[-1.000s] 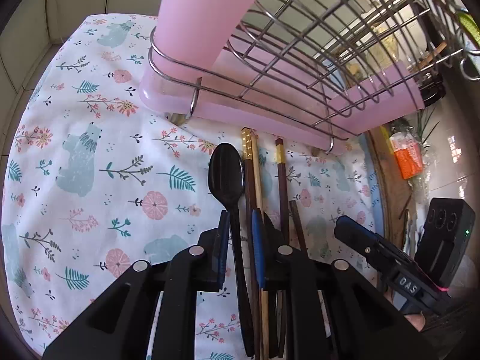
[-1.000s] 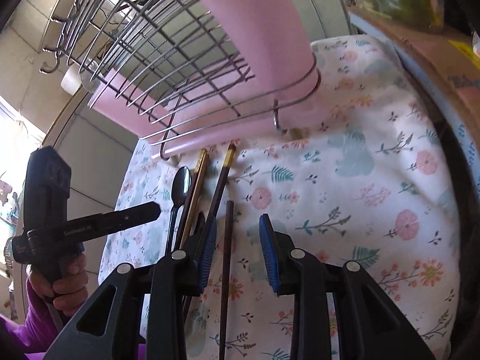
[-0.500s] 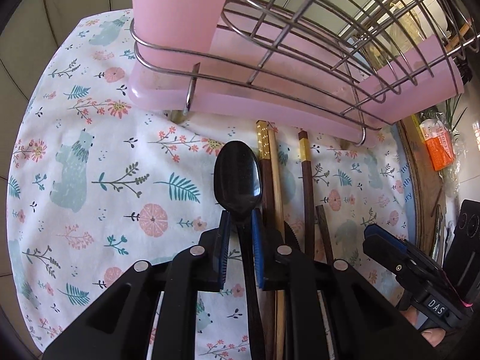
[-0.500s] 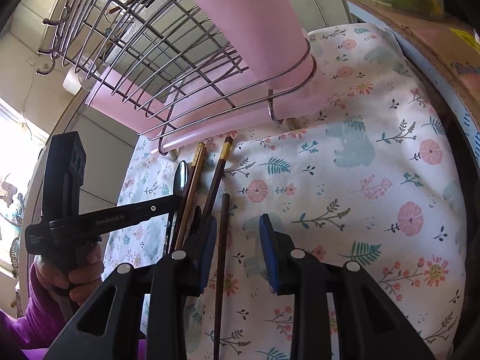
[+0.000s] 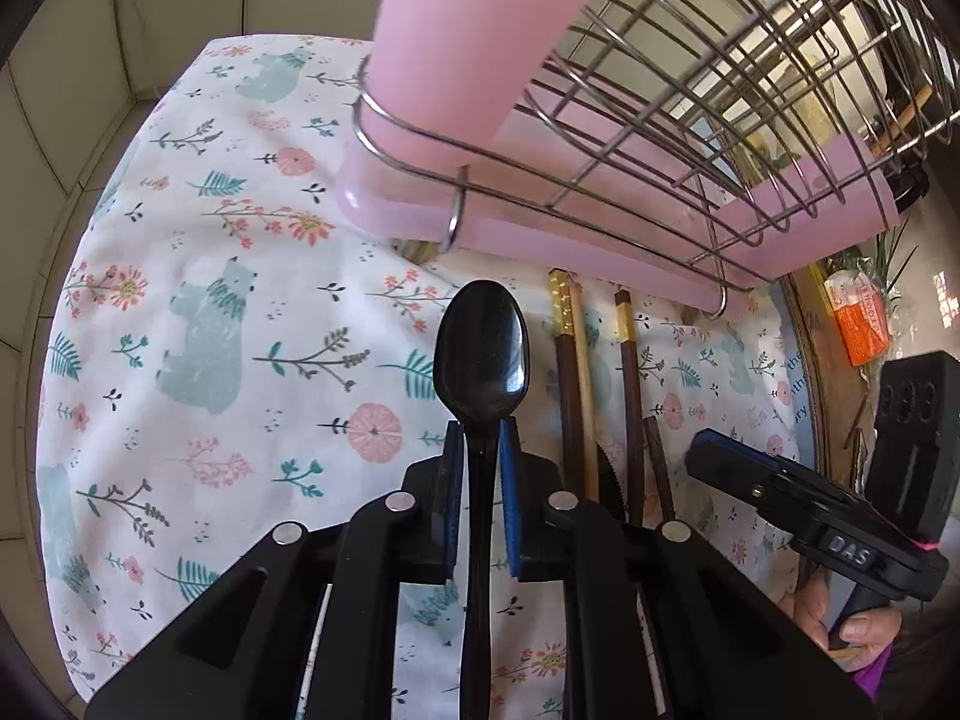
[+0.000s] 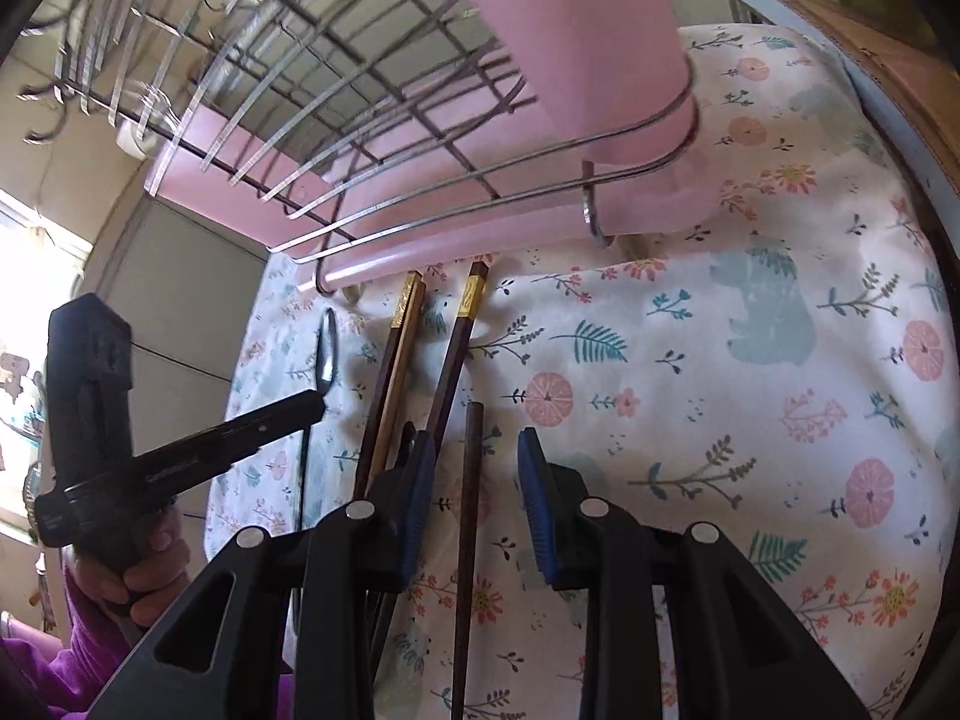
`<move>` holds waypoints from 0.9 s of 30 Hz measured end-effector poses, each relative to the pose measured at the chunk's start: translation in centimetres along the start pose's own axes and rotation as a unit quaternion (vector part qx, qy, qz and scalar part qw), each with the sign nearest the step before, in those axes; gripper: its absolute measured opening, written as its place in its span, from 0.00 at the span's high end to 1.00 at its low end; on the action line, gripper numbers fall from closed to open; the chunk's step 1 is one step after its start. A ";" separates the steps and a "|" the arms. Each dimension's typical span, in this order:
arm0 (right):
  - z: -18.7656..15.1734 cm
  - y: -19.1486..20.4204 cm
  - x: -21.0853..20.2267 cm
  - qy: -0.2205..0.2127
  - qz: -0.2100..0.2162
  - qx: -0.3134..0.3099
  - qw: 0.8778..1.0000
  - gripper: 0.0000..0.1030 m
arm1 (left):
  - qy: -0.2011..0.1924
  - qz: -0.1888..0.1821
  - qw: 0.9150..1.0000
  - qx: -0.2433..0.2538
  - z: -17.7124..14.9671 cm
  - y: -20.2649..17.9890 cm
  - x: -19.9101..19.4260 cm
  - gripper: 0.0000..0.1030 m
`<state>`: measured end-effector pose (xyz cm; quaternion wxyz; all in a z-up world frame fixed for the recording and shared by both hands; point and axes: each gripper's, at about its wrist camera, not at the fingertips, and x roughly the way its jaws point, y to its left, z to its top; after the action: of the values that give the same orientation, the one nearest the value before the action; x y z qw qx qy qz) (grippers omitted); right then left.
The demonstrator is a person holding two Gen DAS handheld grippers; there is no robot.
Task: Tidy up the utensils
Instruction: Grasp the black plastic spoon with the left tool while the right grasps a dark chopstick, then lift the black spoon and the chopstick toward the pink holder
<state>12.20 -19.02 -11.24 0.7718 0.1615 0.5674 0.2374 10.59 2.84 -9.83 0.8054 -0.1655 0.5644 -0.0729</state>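
Note:
My left gripper (image 5: 480,438) is shut on the neck of a black spoon (image 5: 483,354), whose bowl sticks out ahead of the pads, above the floral cloth. Dark chopsticks with gold ends (image 5: 567,360) lie just right of it, below the pink-trayed wire dish rack (image 5: 540,180). My right gripper (image 6: 477,462) is open and straddles a short dark stick (image 6: 468,510) on the cloth. The gold-tipped chopsticks (image 6: 456,348) lie by its left finger. The spoon (image 6: 328,354) and left gripper (image 6: 180,462) show at the left.
The floral cloth (image 5: 210,330) covers the table. The rack's pink cup holder (image 6: 576,48) stands at its corner. A cardboard box (image 6: 840,48) and an orange packet (image 5: 858,324) lie at the right. Tiled wall (image 5: 72,90) borders the left.
My left gripper has closed on the spoon and lifted it off the cloth toward the rack. My right gripper has edged forward over the short stick, still open.

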 end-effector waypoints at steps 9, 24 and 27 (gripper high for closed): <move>1.4 1.9 2.6 0.031 -0.063 -0.024 0.997 0.78 | -0.012 -0.019 1.000 -0.009 0.1 2.1 -1.4 0.89; -0.4 2.1 -1.2 -0.064 -0.022 -0.031 0.997 0.94 | -0.077 -0.045 0.996 -0.002 -0.1 3.6 -5.9 0.89; -0.6 2.2 -3.3 -0.102 -0.016 -0.034 0.994 0.94 | -0.099 -0.053 0.994 -0.002 -0.2 3.6 -7.1 0.89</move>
<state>10.41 -19.02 -7.67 0.8342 0.1490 0.4801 0.2266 7.68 8.31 -4.82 0.8519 -0.2029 0.4729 -0.0973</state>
